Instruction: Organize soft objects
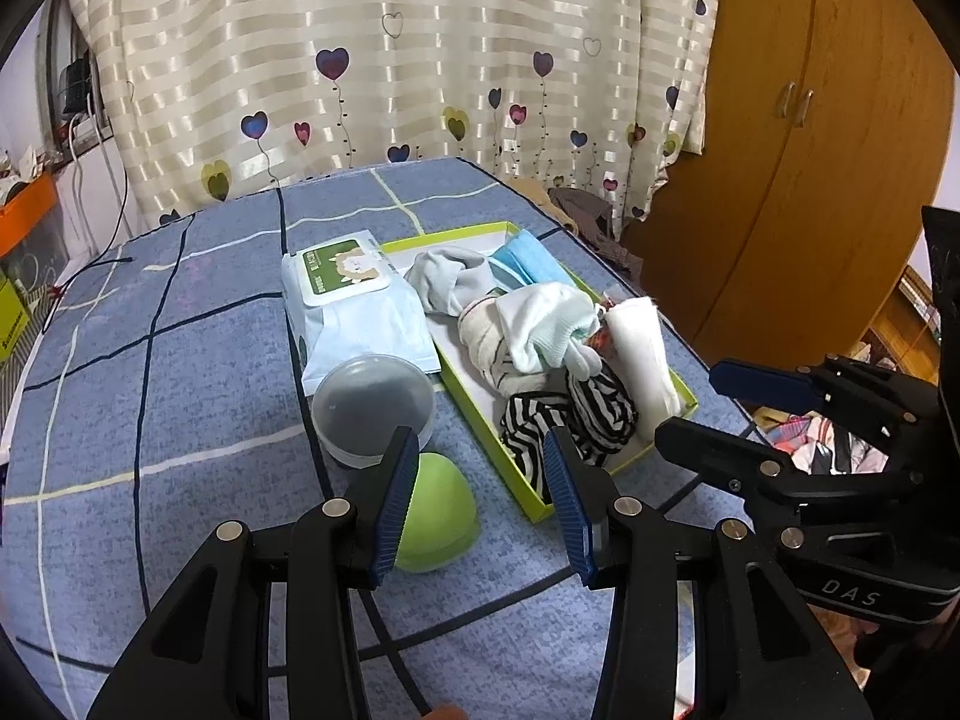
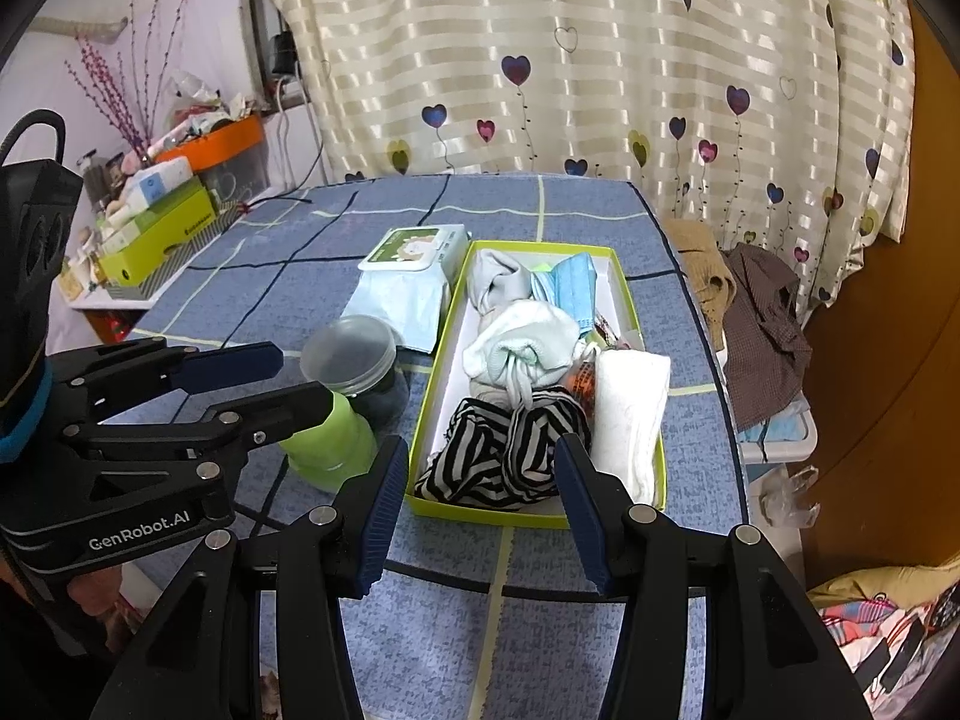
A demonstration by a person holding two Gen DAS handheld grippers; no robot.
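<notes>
A lime-green box (image 1: 687, 393) (image 2: 427, 381) on the blue checked table holds soft things: a striped sock (image 1: 564, 414) (image 2: 510, 450), a white towel roll (image 1: 645, 360) (image 2: 630, 408), white socks (image 1: 540, 324) (image 2: 522, 336), a grey sock (image 1: 444, 276) (image 2: 495, 276) and a blue face mask (image 1: 528, 261) (image 2: 567, 282). My left gripper (image 1: 480, 468) (image 2: 264, 384) is open and empty, near a green dome (image 1: 435, 516) (image 2: 330, 438) left of the box. My right gripper (image 2: 474, 474) (image 1: 696, 402) is open and empty, just before the box's near end.
A wet-wipes pack (image 1: 354, 306) (image 2: 414, 276) and a clear lidded jar (image 1: 372, 408) (image 2: 354, 360) lie left of the box. A heart-print curtain (image 2: 600, 60) hangs behind the table. A wooden wardrobe (image 1: 810, 150) stands at right. Clothes (image 2: 762, 312) are piled beyond the table's right edge. Cluttered boxes (image 2: 162, 222) stand at far left.
</notes>
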